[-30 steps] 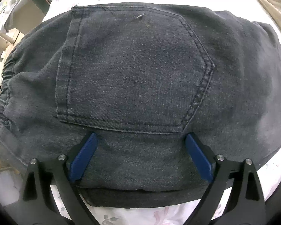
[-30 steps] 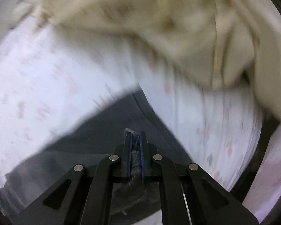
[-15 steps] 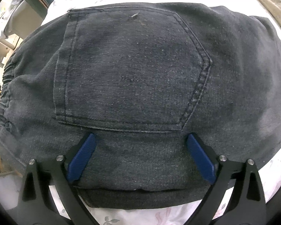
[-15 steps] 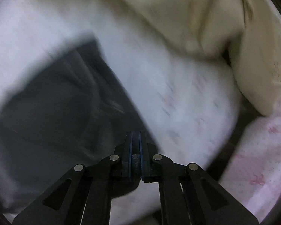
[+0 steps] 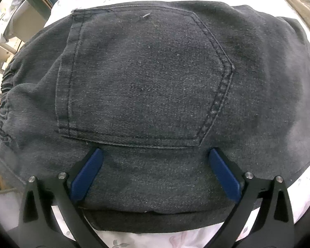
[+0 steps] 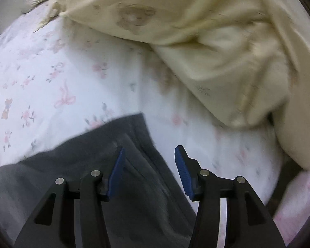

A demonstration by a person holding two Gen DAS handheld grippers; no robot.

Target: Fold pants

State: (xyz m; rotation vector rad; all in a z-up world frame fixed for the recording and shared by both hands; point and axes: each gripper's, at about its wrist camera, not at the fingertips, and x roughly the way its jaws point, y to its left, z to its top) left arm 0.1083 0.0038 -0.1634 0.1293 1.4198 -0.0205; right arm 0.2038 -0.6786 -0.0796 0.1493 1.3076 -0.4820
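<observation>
Two tongs gaping: left tongs (image 5: 154,173) spread wide over the black jeans (image 5: 155,95) folded on the floral bed sheet (image 6: 51,78), right tongs (image 6: 148,171) just opening, leg hem released; final smoothing probably left

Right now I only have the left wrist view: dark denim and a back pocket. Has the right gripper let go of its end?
Observer: Yes. The right gripper has just been opening; the pants lie under it, pads clear of the cloth.
Operator: Anything crowding that end?
Observer: A cream blanket is bunched beyond it, apart from the pants.
Operator: What's between them?
Observer: Bare floral bedsheet.
</observation>
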